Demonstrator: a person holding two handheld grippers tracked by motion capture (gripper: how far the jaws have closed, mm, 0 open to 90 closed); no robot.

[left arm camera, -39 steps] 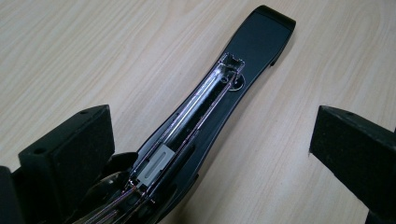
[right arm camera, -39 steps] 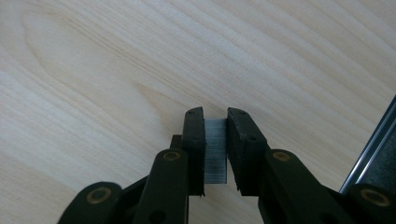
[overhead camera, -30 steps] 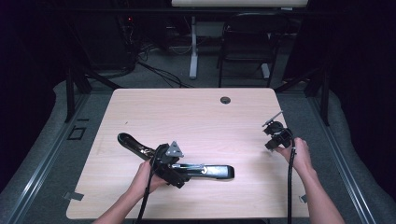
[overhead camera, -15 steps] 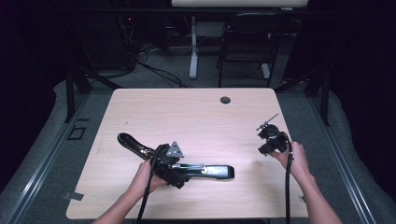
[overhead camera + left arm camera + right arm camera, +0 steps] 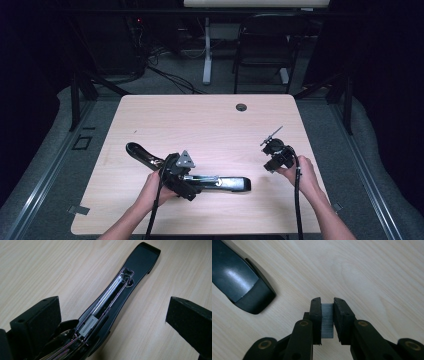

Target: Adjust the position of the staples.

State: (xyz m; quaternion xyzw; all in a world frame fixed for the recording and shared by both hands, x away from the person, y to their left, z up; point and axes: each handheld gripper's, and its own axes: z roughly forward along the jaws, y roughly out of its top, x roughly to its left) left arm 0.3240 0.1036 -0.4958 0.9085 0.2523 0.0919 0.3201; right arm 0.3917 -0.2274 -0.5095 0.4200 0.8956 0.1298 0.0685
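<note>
Gripping: strip of staples (image 5: 327, 319), grey, pinched between the 2 black pads of the right gripper (image 5: 327, 315); pads nearly together, strip standing on edge between them.
Right gripper, high view: right gripper (image 5: 267, 142) over the right part of the table (image 5: 210, 115), held in the right hand (image 5: 300, 172), cable trailing back along the forearm; well apart from the stapler.
Stapler: black desk stapler (image 5: 190, 177), swung fully open, lying flat near the front edge, left of centre; 1 arm pointing to the back left, the other to the right.
Stapler, left gripper view: staple channel (image 5: 107, 302) exposed, metal rails running up to the nose, black base beneath it flat on the wood.
Stapler, right gripper view: rounded black end (image 5: 242, 282) at upper left, resting on the wood, apart from the strip.
Left gripper: left gripper (image 5: 182, 175) at the stapler's hinge, in the left hand (image 5: 155, 187); grey 3-cornered plate on top.
Left gripper jaws: spread wide in the left gripper view; left pad (image 5: 37, 322) just beside the hinge end of the stapler, right pad (image 5: 190, 322) well clear of it with bare wood between. Contact at the left pad: cannot tell.
Table: light wood, round cable hole (image 5: 241, 107) near the far edge.
</note>
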